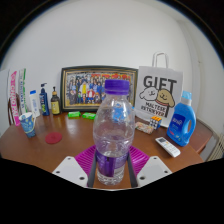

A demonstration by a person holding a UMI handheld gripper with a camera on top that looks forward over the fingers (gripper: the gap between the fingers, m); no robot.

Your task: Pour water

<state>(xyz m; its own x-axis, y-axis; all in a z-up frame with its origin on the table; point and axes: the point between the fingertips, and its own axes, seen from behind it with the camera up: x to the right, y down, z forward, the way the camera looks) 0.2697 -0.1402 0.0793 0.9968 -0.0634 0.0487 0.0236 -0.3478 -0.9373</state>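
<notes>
A clear plastic water bottle (113,135) with a purple cap and purple label stands upright between my fingers, partly filled with water. My gripper (113,168) is shut on its lower body, with the magenta pads (86,160) pressing on both sides. The bottle's base sits level with the fingertips, above the brown table (60,152). A small clear glass (27,124) stands on the table far off to the left, beyond the fingers, with a flat red coaster (53,137) beside it.
A framed photo (97,88) leans on the wall behind the bottle. To the right are a white gift bag (158,88), a blue detergent bottle (181,122) and a white remote (167,147). Several small bottles (38,102) stand at the far left.
</notes>
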